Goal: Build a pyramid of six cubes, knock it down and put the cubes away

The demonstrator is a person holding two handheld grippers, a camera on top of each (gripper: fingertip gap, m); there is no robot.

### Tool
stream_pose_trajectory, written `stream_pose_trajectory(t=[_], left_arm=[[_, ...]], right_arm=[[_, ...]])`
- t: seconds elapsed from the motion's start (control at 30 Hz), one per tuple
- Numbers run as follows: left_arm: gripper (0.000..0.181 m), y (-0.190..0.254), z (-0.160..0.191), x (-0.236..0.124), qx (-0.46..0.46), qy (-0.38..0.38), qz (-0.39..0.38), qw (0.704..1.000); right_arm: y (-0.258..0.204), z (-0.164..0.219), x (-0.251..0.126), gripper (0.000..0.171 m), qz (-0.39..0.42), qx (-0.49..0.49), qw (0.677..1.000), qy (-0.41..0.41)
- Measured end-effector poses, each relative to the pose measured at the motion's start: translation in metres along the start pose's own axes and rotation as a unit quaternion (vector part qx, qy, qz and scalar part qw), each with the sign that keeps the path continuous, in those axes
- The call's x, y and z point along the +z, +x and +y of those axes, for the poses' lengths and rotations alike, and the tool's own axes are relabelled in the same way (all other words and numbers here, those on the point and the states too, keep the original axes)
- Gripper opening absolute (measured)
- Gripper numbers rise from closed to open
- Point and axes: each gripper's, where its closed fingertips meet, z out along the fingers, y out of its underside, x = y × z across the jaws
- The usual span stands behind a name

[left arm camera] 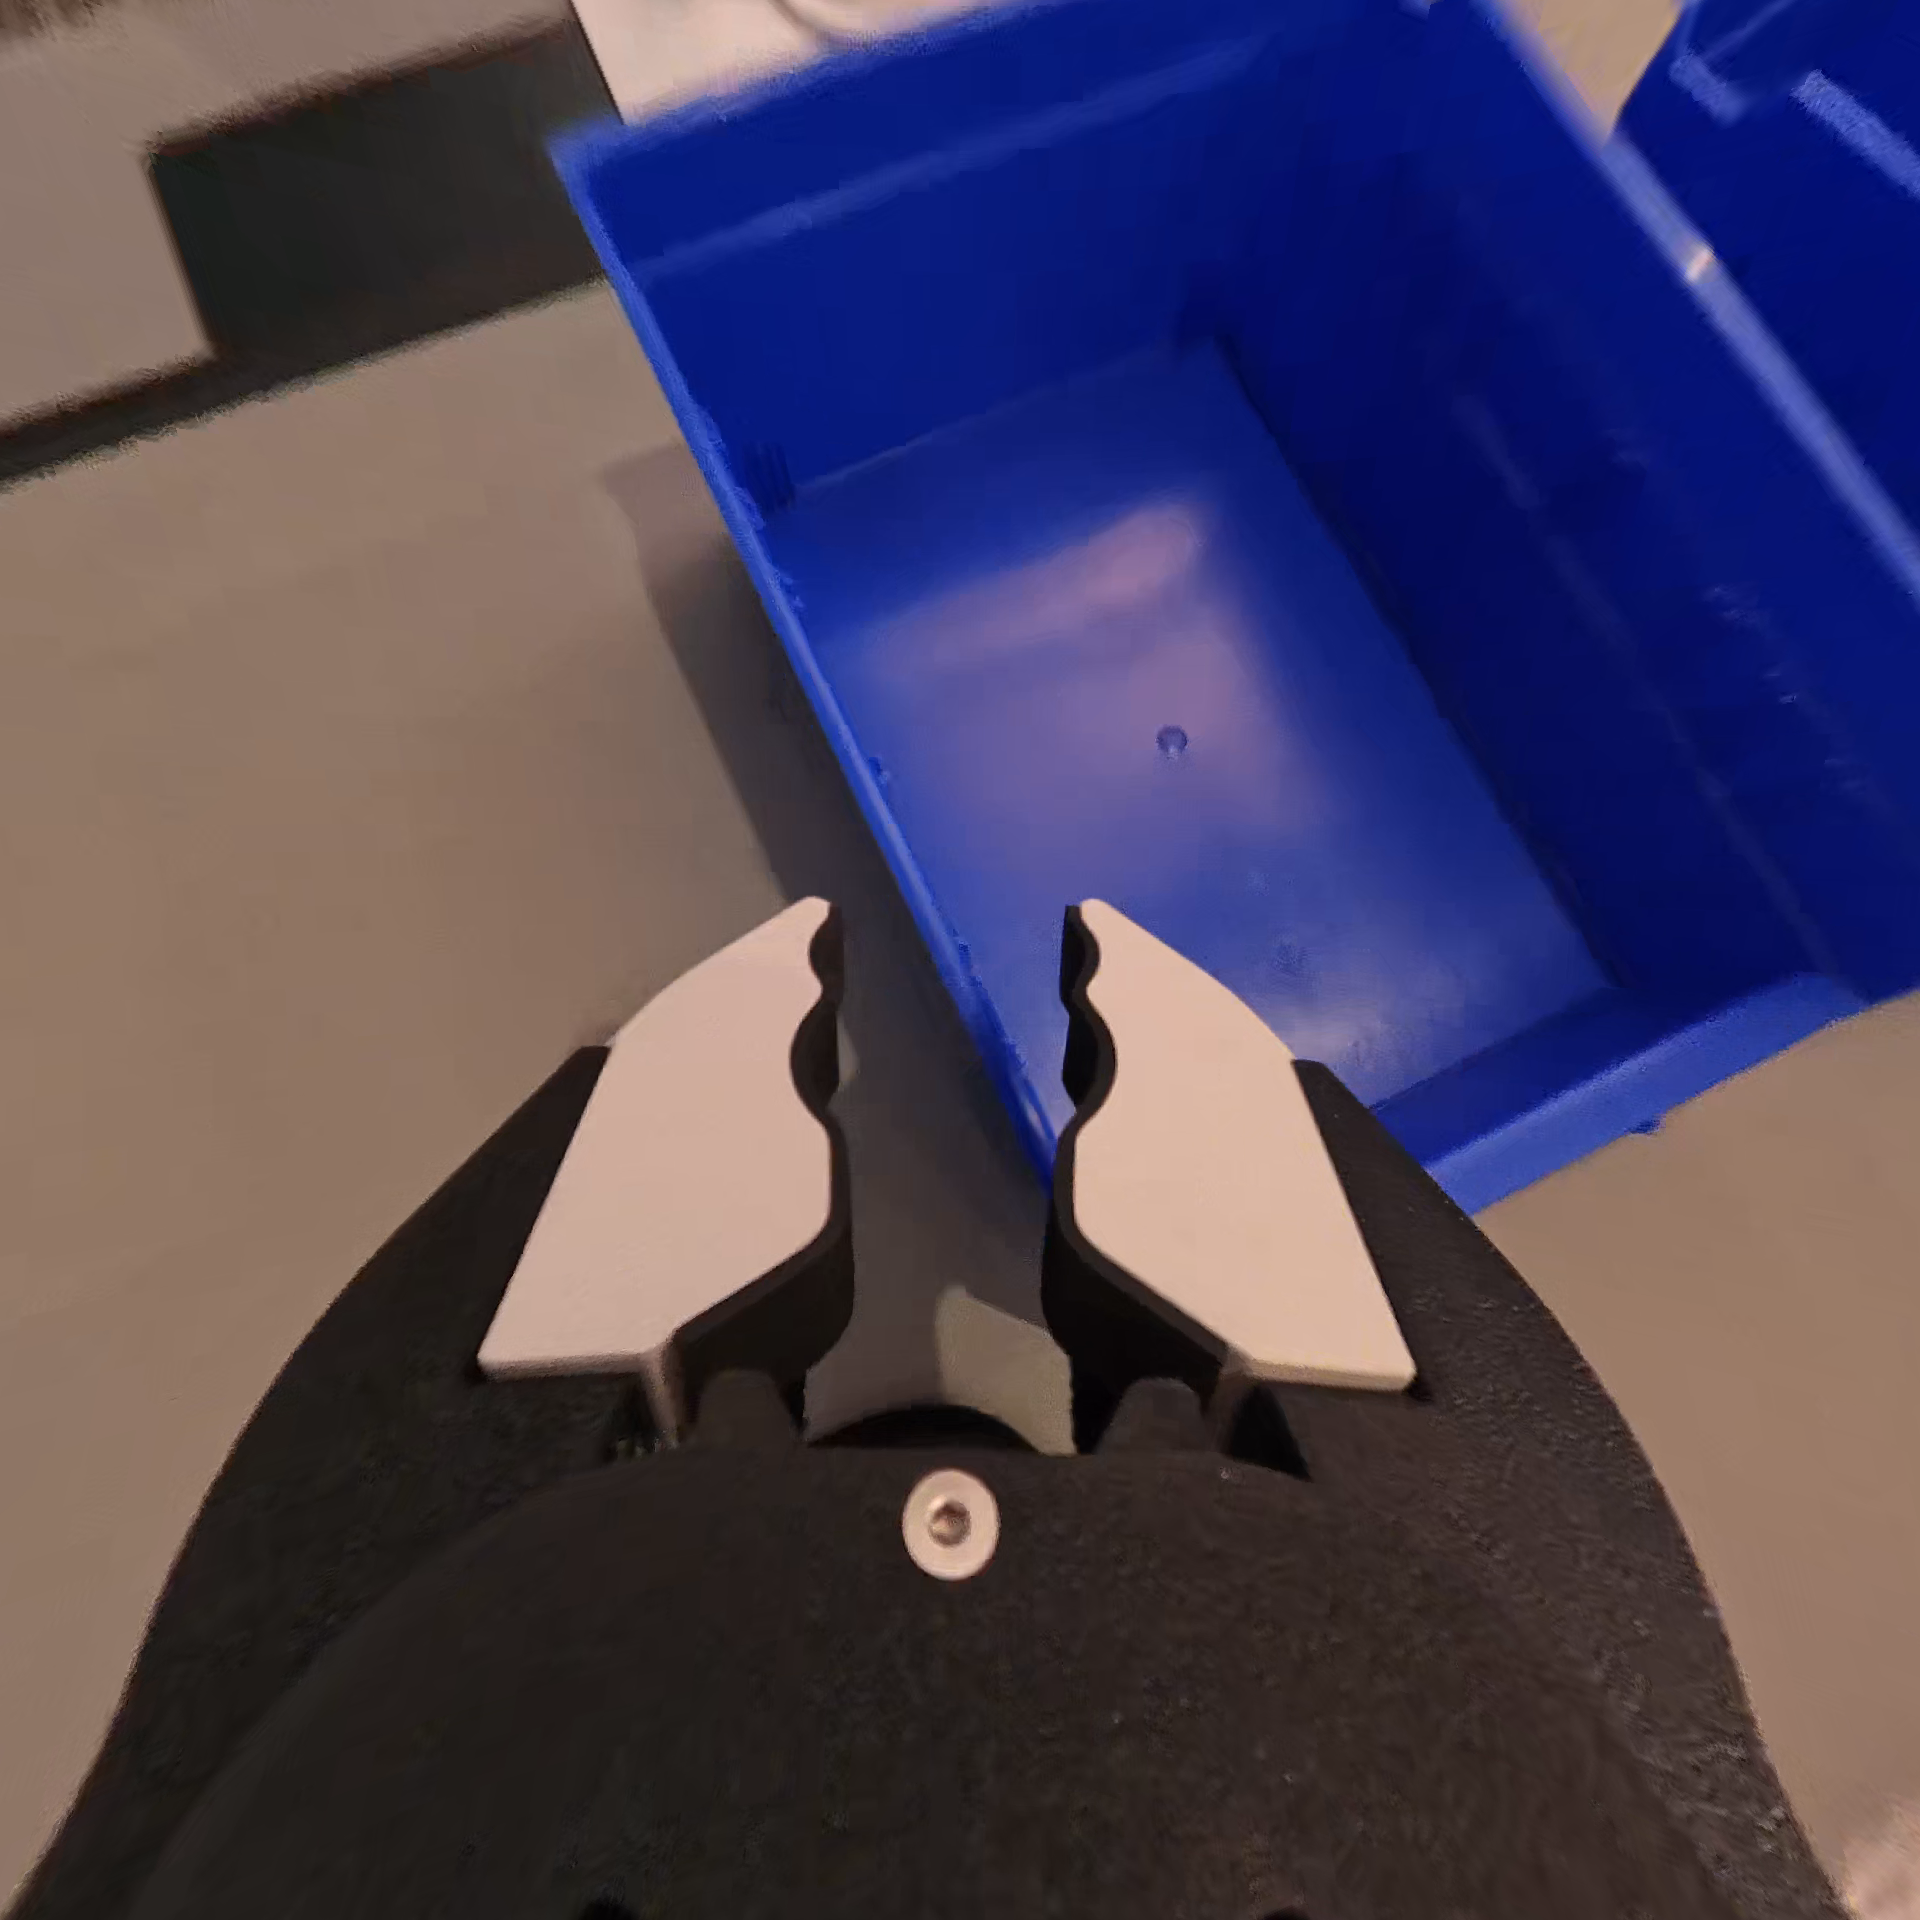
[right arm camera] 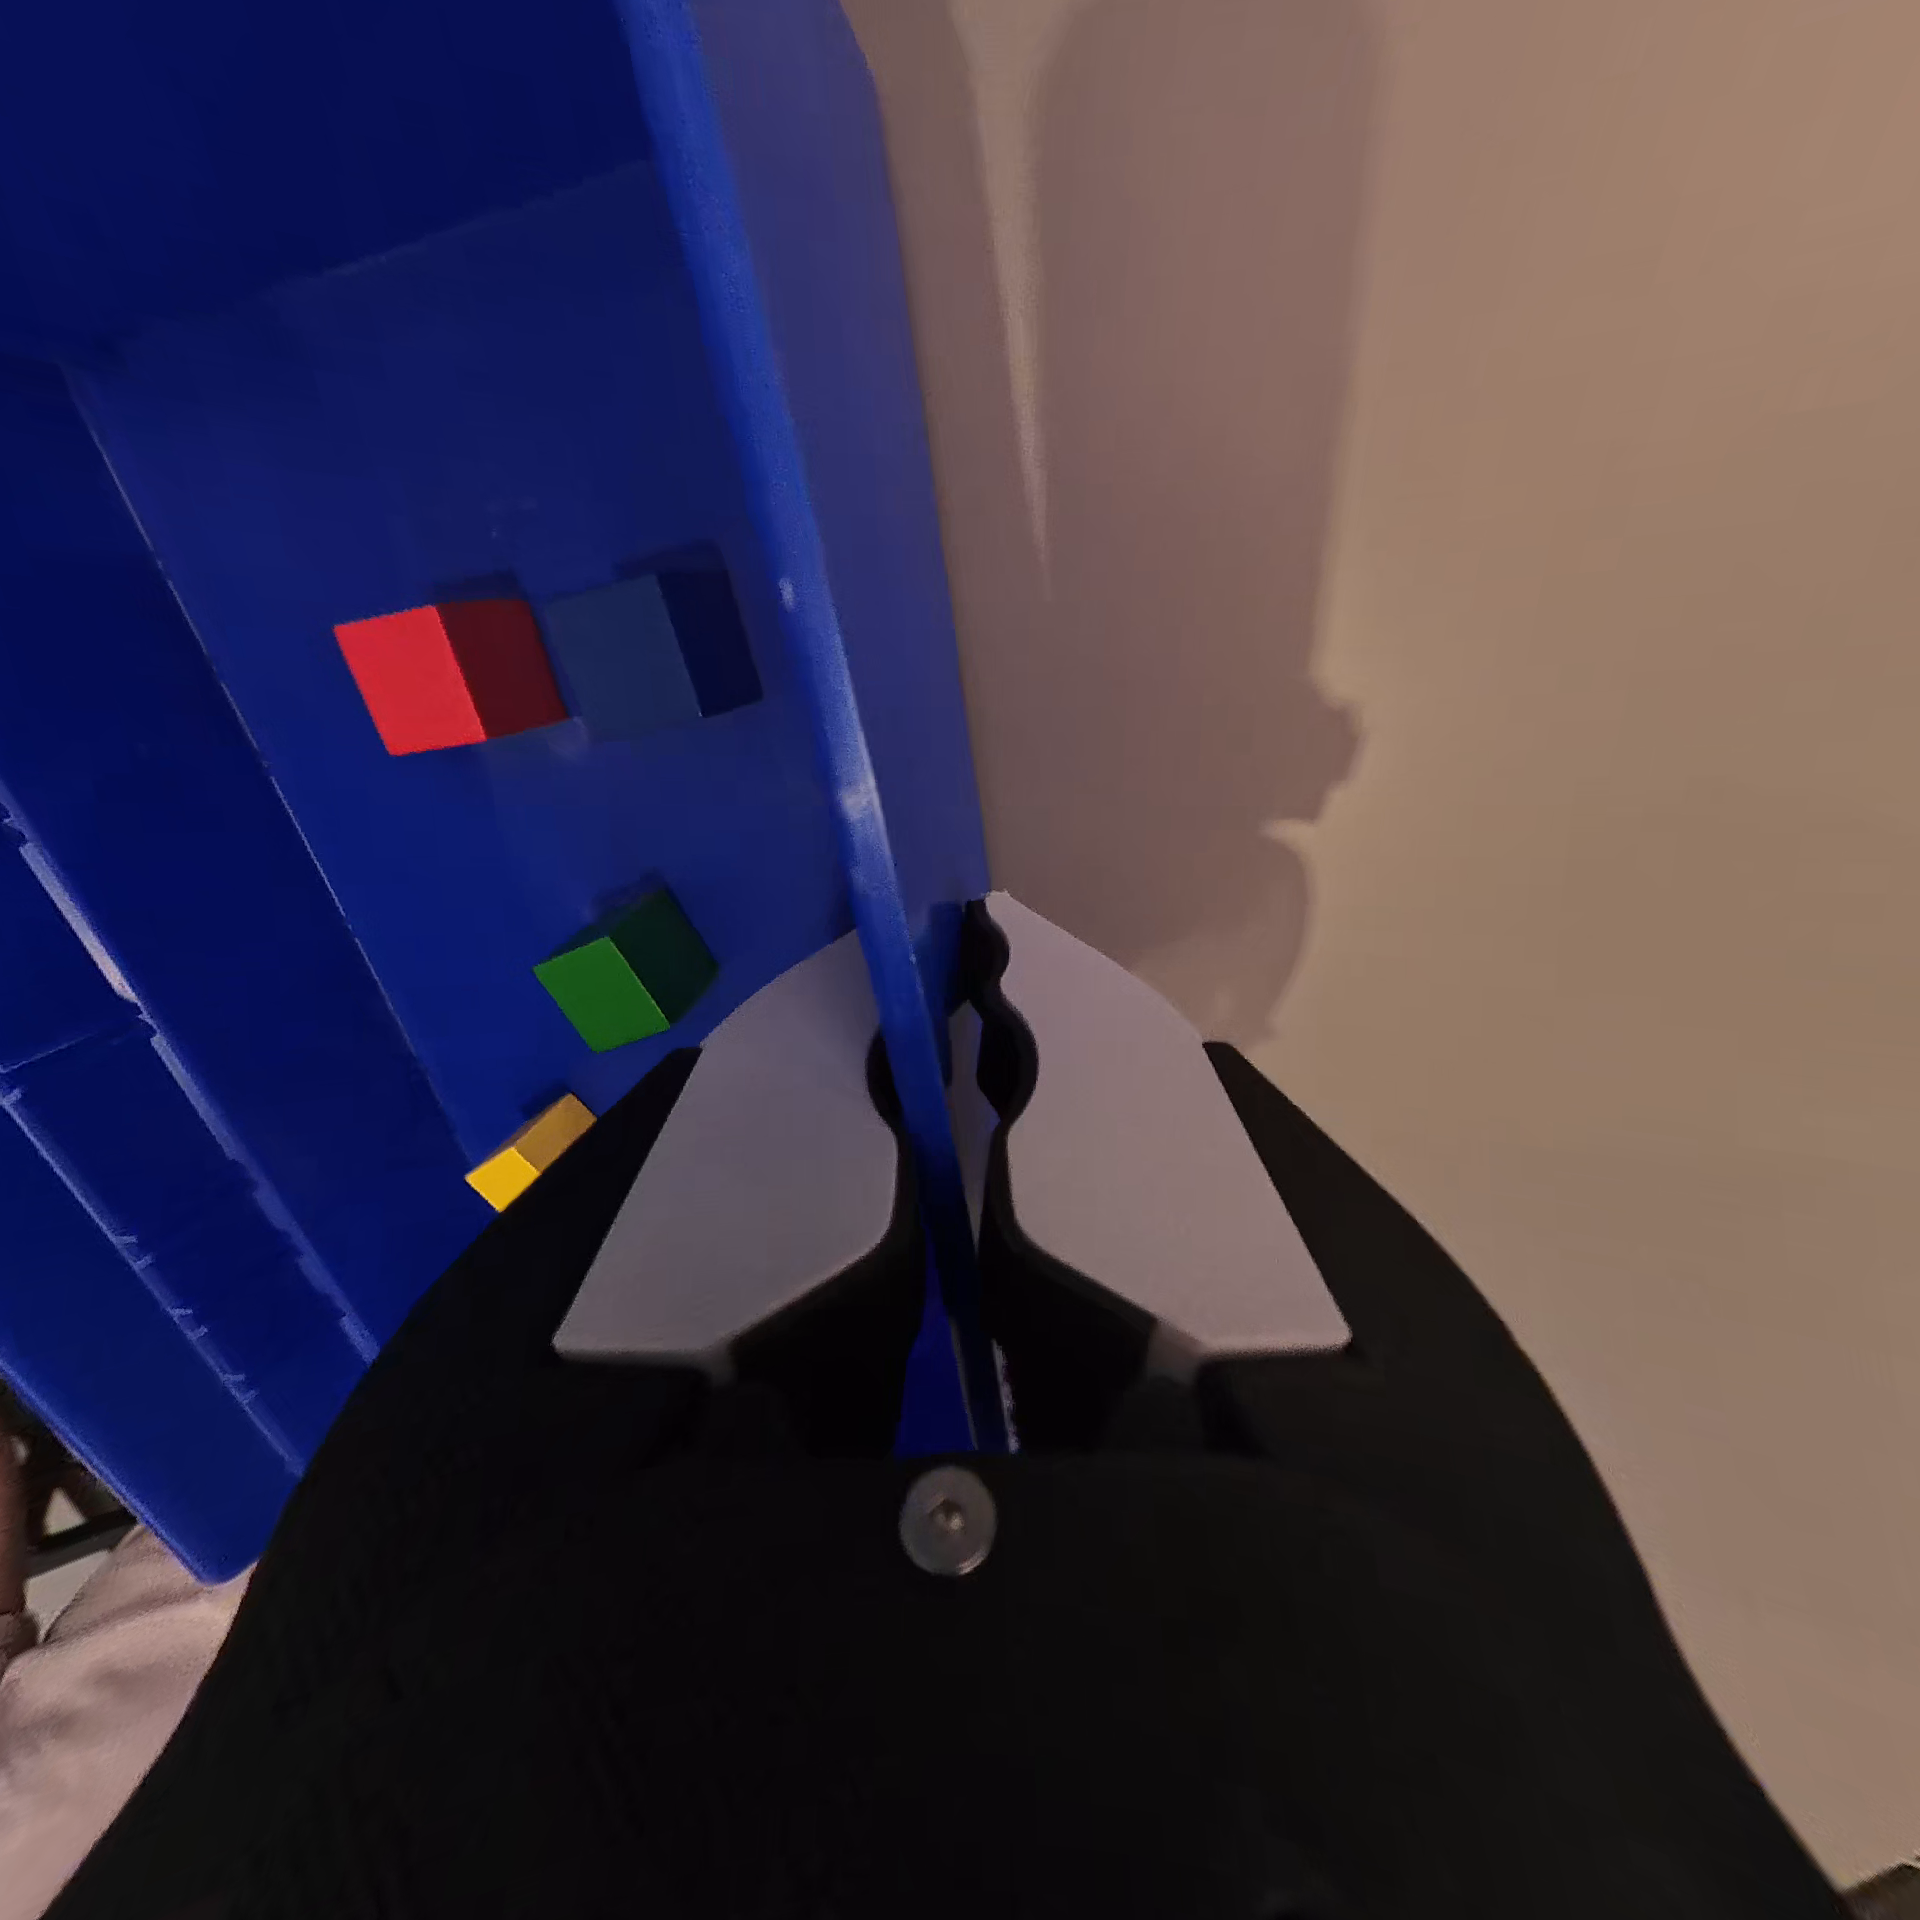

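Observation:
In the right wrist view my right gripper (right arm camera: 940, 925) is shut on the right wall of a blue bin (right arm camera: 790, 540), one finger inside and one outside. Inside that bin lie a red cube (right arm camera: 416, 681), a blue cube (right arm camera: 634, 655), a green cube (right arm camera: 613, 992) and a yellow cube (right arm camera: 525, 1153), the last partly hidden by my finger. In the left wrist view my left gripper (left arm camera: 948, 914) is open and empty, held over the near left corner of an empty blue bin (left arm camera: 665, 312).
A second blue bin (left arm camera: 1808, 156) stands to the right of the empty one. Both sit on a grey table (left arm camera: 312, 779) with a dark strip (left arm camera: 343, 229) at the back left. A beige surface (right arm camera: 1558, 520) with shadows lies right of the held bin. There is about 45 cm between the tips of the two grippers.

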Motion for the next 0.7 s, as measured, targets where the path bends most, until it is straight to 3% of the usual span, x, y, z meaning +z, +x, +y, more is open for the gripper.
stream_pose_trajectory(t=[0.2,0.37,0.53,0.7], left_arm=[[0.040,-0.053,-0.017,-0.109,-0.006,0.106,-0.054,0.993],[0.038,-0.097,0.005,-0.169,-0.013,0.111,-0.117,0.987],[0.038,-0.117,0.029,-0.189,-0.028,0.108,-0.135,0.984],[0.039,-0.133,0.058,-0.202,-0.043,0.099,-0.156,0.982]], right_arm=[[0.007,-0.001,-0.043,0.007,-0.032,0.034,0.999,0.015],[-0.030,-0.024,-0.104,0.007,0.024,-0.002,0.999,0.039],[-0.149,-0.060,-0.144,0.007,0.040,-0.086,0.994,0.049],[-0.327,-0.089,-0.123,0.007,-0.003,-0.203,0.978,0.046]])
